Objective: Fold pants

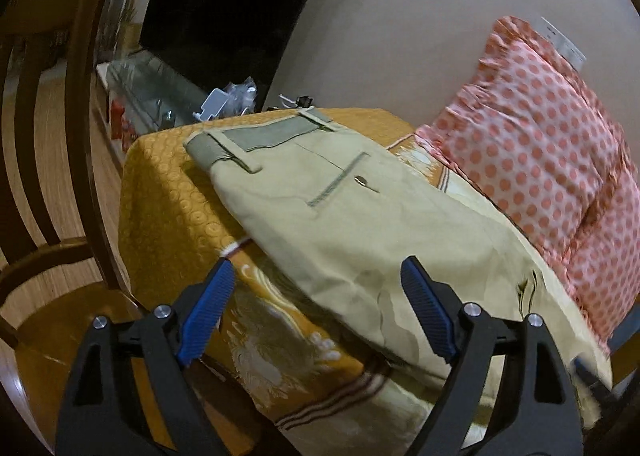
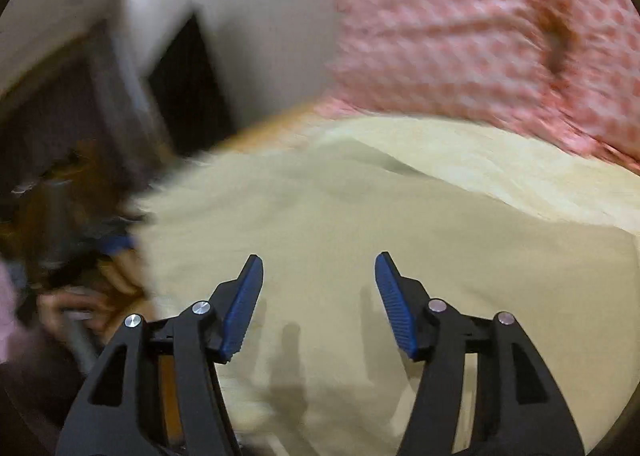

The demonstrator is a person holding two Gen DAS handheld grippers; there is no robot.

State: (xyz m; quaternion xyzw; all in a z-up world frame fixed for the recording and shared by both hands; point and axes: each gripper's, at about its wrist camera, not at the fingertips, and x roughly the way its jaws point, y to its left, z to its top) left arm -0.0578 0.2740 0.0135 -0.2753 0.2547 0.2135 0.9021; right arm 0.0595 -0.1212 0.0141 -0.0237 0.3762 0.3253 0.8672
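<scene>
Orange-gold patterned bedspread [image 1: 160, 175] over a raised surface, filling the middle of the left wrist view. Across it, khaki cotton pants [image 1: 360, 223], laid flat, waistband and belt loops at the far end, a buttoned welt pocket facing up, fabric running back toward the lower right. Just beside the pants on the right, touching their edge, a pink polka-dot ruffled pillow [image 1: 540, 143] propped against a plain wall. Dark flat television screen [image 1: 224, 7] beyond the far edge; curved wooden chair back [image 1: 84, 115] at the left.

Left gripper [image 1: 318, 284], black with blue ribbed pads: spread wide, holding nothing, hovering over the near part of the pants, one finger above the bedspread, the other above the khaki cloth.

Right wrist view blurred. Same pants [image 2: 360, 223] spreading under and ahead of the right gripper [image 2: 318, 272], pillow [image 2: 480, 35] beyond. Fingers well apart, nothing between them; contact with the cloth not discernible.
</scene>
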